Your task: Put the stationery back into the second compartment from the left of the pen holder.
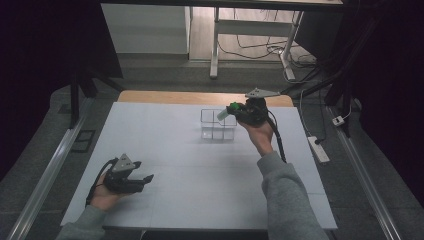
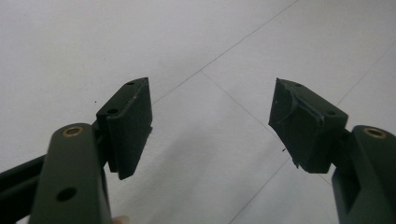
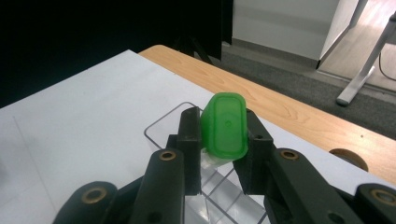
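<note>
The table (image 1: pixel 165 150) is covered by a white sheet, with bare wood left showing along the far edge. A clear divided organizer (image 1: pixel 218 125) is set near the far edge, somewhat right of the middle, where it can be reached from above. The right gripper (image 1: pixel 231 111) is held over that organizer, and its fingers (image 3: pixel 190 140) are clenched on a small bottle with a green cap (image 3: pixel 226 126); the cap is gripped by its two flat sides, probably so that the bottle stays steady while it is lined up with a compartment. Which compartment is aimed at cannot be told. The left gripper (image 1: pixel 145 179) is kept low near the near left corner, well apart from the organizer, its fingers (image 2: pixel 128 126) released with nothing between them, apparently parked out of the way.
</note>
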`<state>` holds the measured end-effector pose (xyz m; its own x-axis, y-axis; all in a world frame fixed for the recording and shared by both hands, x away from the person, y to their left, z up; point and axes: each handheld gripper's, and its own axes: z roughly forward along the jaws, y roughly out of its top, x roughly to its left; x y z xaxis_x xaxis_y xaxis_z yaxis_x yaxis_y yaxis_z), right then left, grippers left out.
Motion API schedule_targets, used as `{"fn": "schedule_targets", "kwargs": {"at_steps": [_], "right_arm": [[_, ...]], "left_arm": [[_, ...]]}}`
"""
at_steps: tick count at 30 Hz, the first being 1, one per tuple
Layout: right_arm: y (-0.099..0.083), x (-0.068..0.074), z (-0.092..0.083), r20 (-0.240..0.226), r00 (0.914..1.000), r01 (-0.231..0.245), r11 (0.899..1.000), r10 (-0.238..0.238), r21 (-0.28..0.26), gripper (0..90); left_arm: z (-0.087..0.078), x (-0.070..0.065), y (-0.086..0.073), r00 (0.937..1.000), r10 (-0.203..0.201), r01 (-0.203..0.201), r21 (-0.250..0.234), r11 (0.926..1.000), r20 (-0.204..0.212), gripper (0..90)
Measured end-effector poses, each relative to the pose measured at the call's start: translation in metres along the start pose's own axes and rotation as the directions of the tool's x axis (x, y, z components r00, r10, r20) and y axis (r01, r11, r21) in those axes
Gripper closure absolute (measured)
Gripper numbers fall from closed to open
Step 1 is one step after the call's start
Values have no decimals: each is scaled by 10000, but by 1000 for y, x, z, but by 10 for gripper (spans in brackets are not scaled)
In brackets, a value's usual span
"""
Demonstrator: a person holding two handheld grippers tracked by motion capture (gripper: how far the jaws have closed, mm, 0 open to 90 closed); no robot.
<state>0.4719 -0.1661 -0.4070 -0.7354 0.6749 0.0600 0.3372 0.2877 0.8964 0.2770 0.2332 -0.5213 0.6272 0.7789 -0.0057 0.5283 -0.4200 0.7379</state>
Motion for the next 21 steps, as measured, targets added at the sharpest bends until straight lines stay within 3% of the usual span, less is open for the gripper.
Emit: {"fn": "schedule_targets", "kwargs": {"at_steps": [4, 6, 9, 21], "right_arm": [[-3, -1, 9, -147, 9999, -41, 9999, 42, 108, 715], [-4, 0, 11, -90, 10000, -39, 9999, 40, 153, 615], [-6, 0, 9, 56, 10000, -8, 9997, 6, 253, 549], [-23, 5, -23, -250, 9997, 82, 9996, -75, 262, 487]], "left_arm": [[1, 1, -1, 10000, -7, 7, 61, 10000, -8, 298], [2, 1, -2, 10000, -4, 5, 87, 10000, -23, 297], [2, 2, -2, 10000, -30, 30, 64, 10000, -24, 297], [3, 2, -2, 10000, 11, -11, 97, 10000, 0, 295]]}}
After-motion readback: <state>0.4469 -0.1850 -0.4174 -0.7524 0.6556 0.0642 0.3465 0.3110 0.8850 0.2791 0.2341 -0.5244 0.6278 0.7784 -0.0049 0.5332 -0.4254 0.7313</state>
